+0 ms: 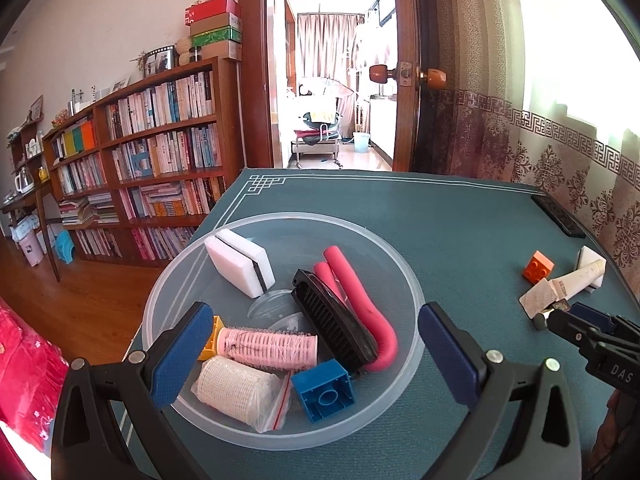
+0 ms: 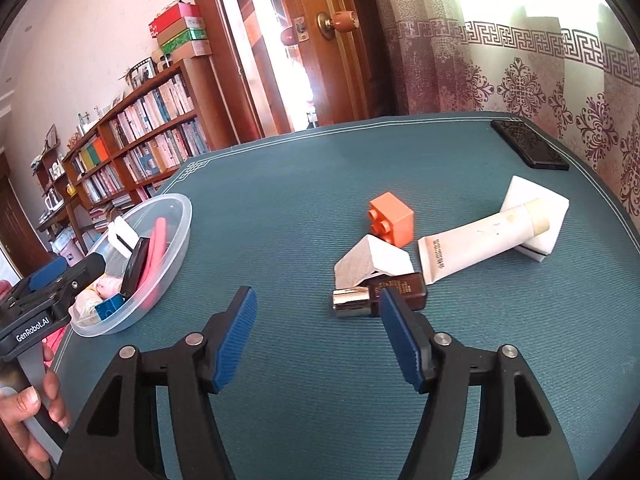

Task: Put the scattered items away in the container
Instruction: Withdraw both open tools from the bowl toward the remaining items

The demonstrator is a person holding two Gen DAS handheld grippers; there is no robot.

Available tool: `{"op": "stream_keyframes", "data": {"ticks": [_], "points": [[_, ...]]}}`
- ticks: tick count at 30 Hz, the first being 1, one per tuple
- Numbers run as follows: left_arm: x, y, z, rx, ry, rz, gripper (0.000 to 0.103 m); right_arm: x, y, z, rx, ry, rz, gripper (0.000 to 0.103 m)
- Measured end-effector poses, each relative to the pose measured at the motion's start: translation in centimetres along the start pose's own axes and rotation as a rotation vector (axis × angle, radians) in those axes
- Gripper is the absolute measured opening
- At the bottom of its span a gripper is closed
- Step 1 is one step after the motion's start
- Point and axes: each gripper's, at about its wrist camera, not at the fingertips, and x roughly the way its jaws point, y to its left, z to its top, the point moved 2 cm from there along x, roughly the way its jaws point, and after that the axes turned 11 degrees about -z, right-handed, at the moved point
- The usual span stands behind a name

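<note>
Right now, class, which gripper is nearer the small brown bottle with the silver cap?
Right. The right gripper is open just short of the brown bottle; the left gripper hangs over the bowl, well aside.

Half-filled clear bowl (image 1: 404, 272); scattered items (image 2: 472, 244) beside.

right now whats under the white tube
The tube's capped end rests on a white sponge; its flat end lies on the mat. The sponge's middle under the tube is covered.
</note>
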Motion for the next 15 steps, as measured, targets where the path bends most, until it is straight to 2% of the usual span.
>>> {"op": "stream_keyframes", "data": {"ticks": [9,15], "points": [[0.3,-2.4,-0.4,0.037,0.022,-0.018,0.103,-0.3,-5.9,0.1,0.159,-0.004,-0.074,0.067],[0.5,-4.1,-0.6,0.068,0.035,-0.037,0.103,0.4,-9.2,0.5,0.255,0.022,-0.083,0.067]]}}
